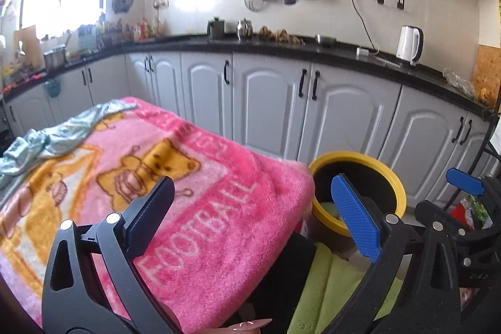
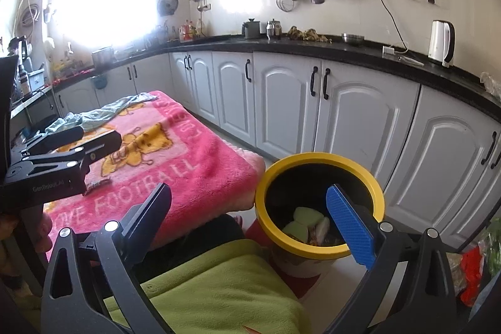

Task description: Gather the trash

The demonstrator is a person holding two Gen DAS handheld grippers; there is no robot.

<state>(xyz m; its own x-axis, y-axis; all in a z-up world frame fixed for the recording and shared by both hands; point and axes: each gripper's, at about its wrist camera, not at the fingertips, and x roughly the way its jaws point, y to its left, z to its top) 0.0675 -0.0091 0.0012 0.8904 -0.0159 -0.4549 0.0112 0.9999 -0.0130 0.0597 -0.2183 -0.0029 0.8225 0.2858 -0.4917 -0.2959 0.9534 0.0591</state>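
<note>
A yellow-rimmed black trash bin stands on the floor beside the table, with pale scraps inside; it also shows in the left wrist view. My right gripper is open and empty, close to the bin's near rim. My left gripper is open and empty over the corner of the pink blanket; it shows from the side in the right wrist view. A small wrapper lies on the blanket under the left gripper.
A crumpled light blue cloth lies at the blanket's far end. White cabinets under a black counter run behind the bin. A green cloth covers the person's lap. Red bags sit at the right.
</note>
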